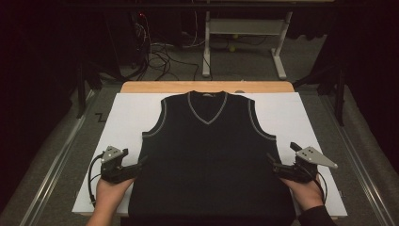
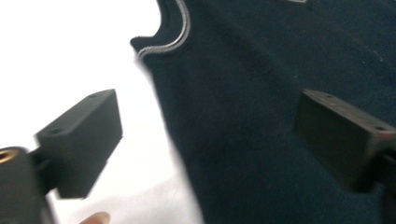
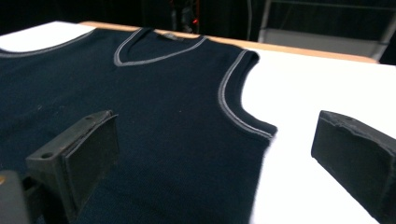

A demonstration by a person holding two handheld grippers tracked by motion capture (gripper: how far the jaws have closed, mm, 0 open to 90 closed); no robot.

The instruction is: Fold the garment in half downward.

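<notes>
We hold the left gripper [image 1: 136,168] and right gripper [image 1: 275,165] (jaws apart) at the flat vest's [image 1: 207,155] side edges, nothing folded yet.

Vest [image 1: 209,155] flat on table [image 1: 122,113], left gripper [image 1: 136,167] at its left edge, right gripper [image 1: 275,165] at right

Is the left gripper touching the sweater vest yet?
Cannot tell. In the left gripper view the left gripper has its jaws open astride the sweater vest edge, but blur hides any contact or gap.

Vest [image 1: 209,155] dark navy, grey trim at neck, armholes; sheet [image 1: 122,117] white; table edge [image 1: 155,87] tan wood.
</notes>
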